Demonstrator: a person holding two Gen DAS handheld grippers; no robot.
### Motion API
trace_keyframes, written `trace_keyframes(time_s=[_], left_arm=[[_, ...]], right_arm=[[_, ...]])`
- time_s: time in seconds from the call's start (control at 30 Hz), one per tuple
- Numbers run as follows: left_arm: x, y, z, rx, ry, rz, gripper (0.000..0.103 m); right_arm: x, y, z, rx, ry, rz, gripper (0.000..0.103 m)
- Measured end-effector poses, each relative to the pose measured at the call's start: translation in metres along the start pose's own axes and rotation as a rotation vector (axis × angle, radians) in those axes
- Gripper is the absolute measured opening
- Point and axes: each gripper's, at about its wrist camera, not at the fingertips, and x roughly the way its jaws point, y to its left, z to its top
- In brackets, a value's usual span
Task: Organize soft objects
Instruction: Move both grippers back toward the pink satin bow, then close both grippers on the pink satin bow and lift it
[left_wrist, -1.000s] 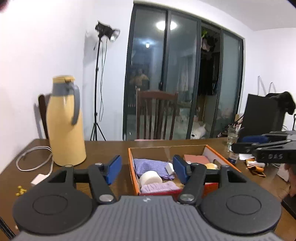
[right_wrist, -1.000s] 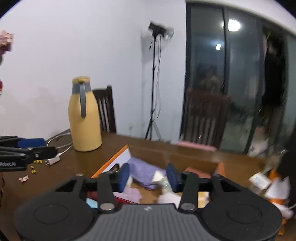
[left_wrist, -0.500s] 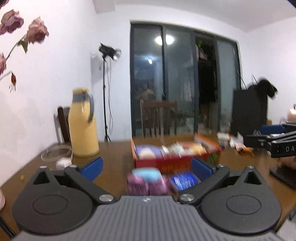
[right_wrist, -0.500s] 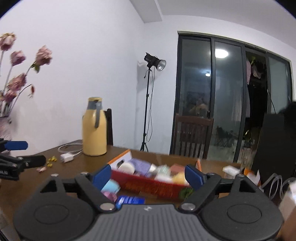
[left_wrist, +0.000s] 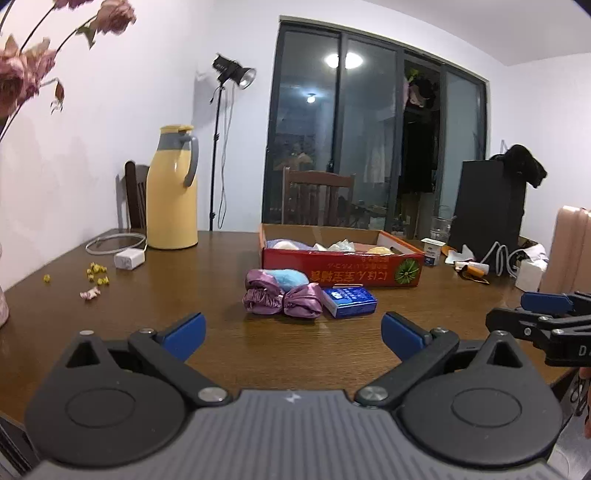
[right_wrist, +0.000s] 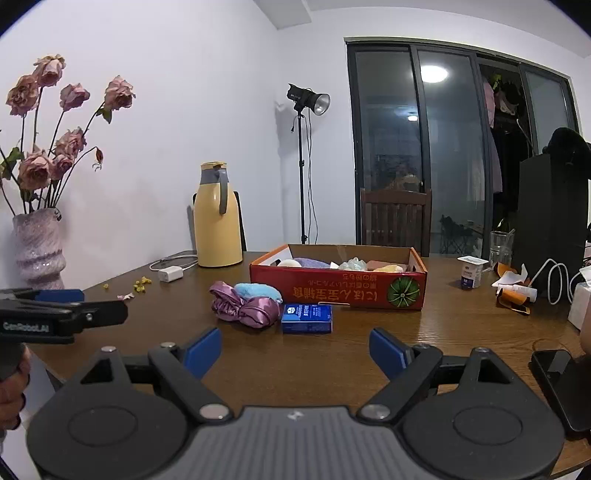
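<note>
Left wrist view looks low across the wooden counter (left_wrist: 207, 266), with the left claw (left_wrist: 293, 332) spread wide and holding nothing; bare wood shows between its blue pads. The right claw (right_wrist: 295, 349) is likewise released and empty, and its tip shows at the right edge of the left view.

Both claws point at a small cluster set just in front of the red cardboard box (left_wrist: 341, 266): a purple satin bonnet (left_wrist: 280, 297) bunched into two lumps, a light blue fluffy pad (left_wrist: 290, 277) resting against its far side, and a blue tissue pack (left_wrist: 349, 302) touching the bonnet's right end. Judging by the task, these three lie outside the box because they have yet to be sorted. The box already holds several soft things, a white roll, a purple cloth and something yellow among them, though its near wall hides most of them.

The cluster sits on open wood, clear of the yellow thermos (left_wrist: 173, 192), the charger (left_wrist: 128, 259) and the clutter on the right, so either claw has a free approach. Wide jaws probably suit the bonnet, which is bulky and will squash when pinched. It looks slippery too, so a shallow pinch could slide off.
</note>
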Motion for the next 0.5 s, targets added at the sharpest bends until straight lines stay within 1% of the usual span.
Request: trace_keyframes(time_s=[0.13,0.17,0.2,0.23,0.27,0.3,0.33,0.37,0.4,0.5], left_arm=[[0.025,0.004,-0.004,-0.004,0.041,0.018,0.103],[0.033,0.006,-0.003,-0.002,0.045,0.016,0.103],[0.043,0.009,-0.001,0.005,0.043,0.014,0.103],[0.053,0.012,0.003,0.011,0.038,0.013,0.103],[0.064,0.015,0.007,0.009,0.038,0.017,0.100],[0.078,0.020,0.014,-0.002,0.041,0.022,0.093],[0.092,0.026,0.020,-0.020,0.047,0.015,0.088],[0.105,0.030,0.026,-0.042,0.059,0.006,0.080],[0.121,0.037,0.033,-0.075,0.077,-0.016,0.077],[0.165,0.054,0.046,-0.139,0.125,-0.078,0.074]], right_arm=[[0.021,-0.002,-0.002,0.020,0.022,0.001,0.086],[0.030,-0.003,-0.001,0.026,0.041,0.006,0.082],[0.038,-0.004,-0.001,0.030,0.056,0.011,0.076],[0.049,-0.003,0.000,0.033,0.075,0.020,0.073],[0.061,-0.004,0.002,0.038,0.093,0.034,0.067],[0.073,-0.004,0.005,0.045,0.105,0.049,0.062],[0.084,-0.004,0.008,0.053,0.115,0.061,0.060],[0.100,-0.003,0.012,0.061,0.124,0.074,0.058],[0.114,-0.002,0.016,0.067,0.132,0.086,0.057],[0.156,0.000,0.027,0.074,0.158,0.120,0.051]])
